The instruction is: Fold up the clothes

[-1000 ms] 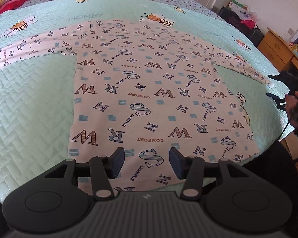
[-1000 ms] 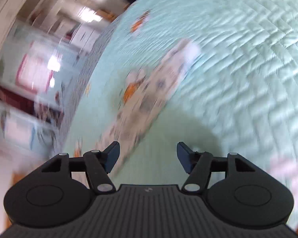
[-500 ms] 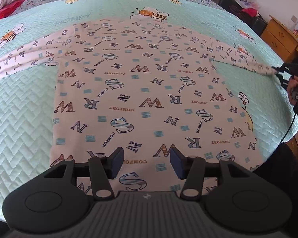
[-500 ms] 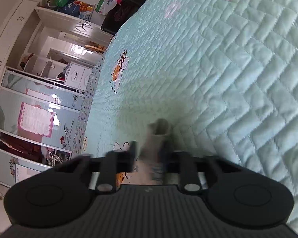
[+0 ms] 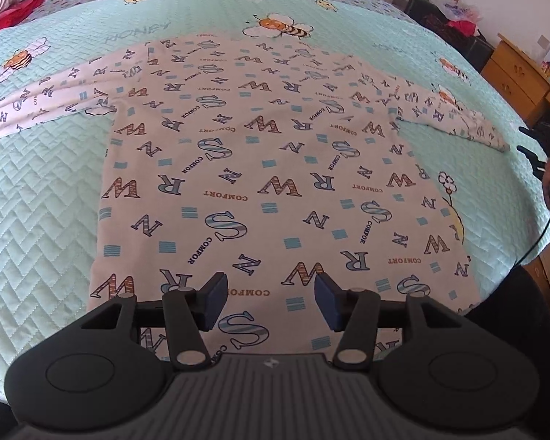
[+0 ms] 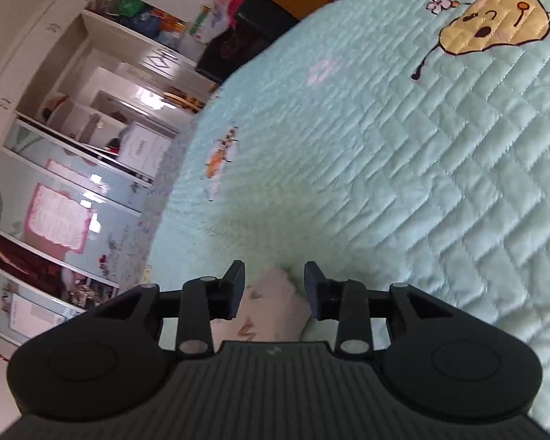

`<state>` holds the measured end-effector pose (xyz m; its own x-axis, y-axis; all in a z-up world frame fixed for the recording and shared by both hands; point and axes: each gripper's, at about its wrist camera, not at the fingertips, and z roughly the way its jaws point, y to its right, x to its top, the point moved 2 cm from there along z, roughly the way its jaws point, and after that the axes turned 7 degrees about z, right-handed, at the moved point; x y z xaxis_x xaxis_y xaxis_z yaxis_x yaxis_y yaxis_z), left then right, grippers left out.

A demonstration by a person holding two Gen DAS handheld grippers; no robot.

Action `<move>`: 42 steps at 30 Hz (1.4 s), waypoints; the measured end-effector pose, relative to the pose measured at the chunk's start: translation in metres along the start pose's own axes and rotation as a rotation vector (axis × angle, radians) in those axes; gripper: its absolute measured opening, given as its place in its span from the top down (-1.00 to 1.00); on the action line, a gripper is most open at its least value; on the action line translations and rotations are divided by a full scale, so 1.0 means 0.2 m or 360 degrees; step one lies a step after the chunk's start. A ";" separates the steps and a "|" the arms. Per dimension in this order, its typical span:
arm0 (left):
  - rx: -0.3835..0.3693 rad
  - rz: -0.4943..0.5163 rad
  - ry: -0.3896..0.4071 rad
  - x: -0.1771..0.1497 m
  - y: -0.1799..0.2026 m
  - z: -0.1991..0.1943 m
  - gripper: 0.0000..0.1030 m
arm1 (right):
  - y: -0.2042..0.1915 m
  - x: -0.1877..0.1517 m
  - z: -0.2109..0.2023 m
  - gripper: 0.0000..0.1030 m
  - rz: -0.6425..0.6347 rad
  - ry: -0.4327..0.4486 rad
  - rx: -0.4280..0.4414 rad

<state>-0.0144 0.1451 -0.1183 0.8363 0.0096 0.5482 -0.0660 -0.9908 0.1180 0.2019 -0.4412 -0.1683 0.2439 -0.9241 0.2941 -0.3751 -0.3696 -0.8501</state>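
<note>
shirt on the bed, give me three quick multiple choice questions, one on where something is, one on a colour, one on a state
1. Where does the bee picture on the bedspread lie, in the left wrist view?
A. just past the shirt's far edge
B. under the left gripper
C. on the pillow

2. What colour is the quilted bedspread?
A. dark red
B. pale mint green
C. black

3. How does the shirt lie?
A. rolled into a ball
B. folded in half
C. spread flat, sleeves out to both sides

Answers:
1. A, the bee sits on bare quilt just beyond the shirt's top edge.
2. B, the right wrist view too shows mint green quilting.
3. C, the body lies flat and the right sleeve's cuff rests between the pads of the right gripper, whose jaws are opening.
</note>
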 end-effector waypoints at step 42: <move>-0.0033 -0.0421 0.0126 0.00 -0.44 0.05 -0.15 | -0.89 -1.43 0.51 -0.32 -0.0894 -0.1012 0.0359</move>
<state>-0.0024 0.2309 -0.1369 0.7810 0.2789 0.5588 0.1372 -0.9495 0.2821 0.2897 -0.1011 -0.1465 0.8169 -0.3568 0.4532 0.1199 -0.6635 -0.7385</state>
